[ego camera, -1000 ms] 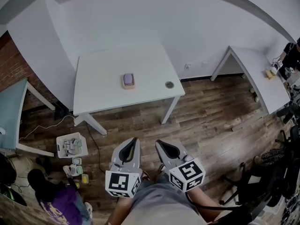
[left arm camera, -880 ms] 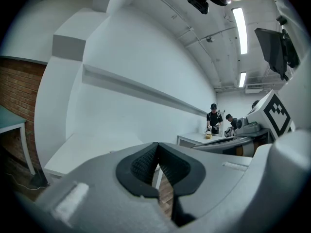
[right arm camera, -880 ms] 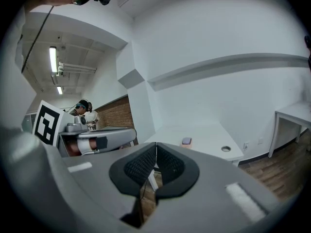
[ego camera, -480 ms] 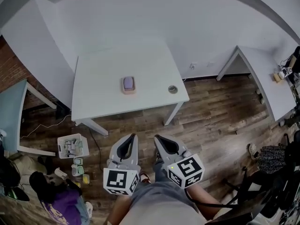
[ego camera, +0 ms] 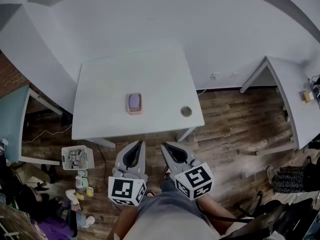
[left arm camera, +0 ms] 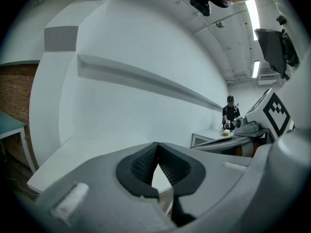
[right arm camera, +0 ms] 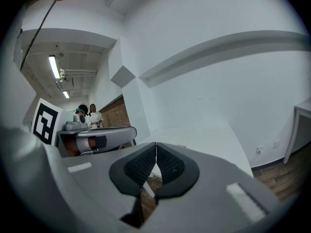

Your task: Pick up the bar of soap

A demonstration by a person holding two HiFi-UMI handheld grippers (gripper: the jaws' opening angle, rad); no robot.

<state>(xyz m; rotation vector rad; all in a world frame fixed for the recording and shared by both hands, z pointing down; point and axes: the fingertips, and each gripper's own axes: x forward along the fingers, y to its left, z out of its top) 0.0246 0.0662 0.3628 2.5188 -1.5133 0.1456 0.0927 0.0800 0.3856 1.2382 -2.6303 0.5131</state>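
Being held clenched and empty, the left gripper (ego camera: 137,144) and right gripper (ego camera: 165,147) are being pointed toward the soap (ego camera: 134,101), which is sitting well ahead of them on the table (ego camera: 160,79). If the jaws are not being opened first, the soap may be knocked away.
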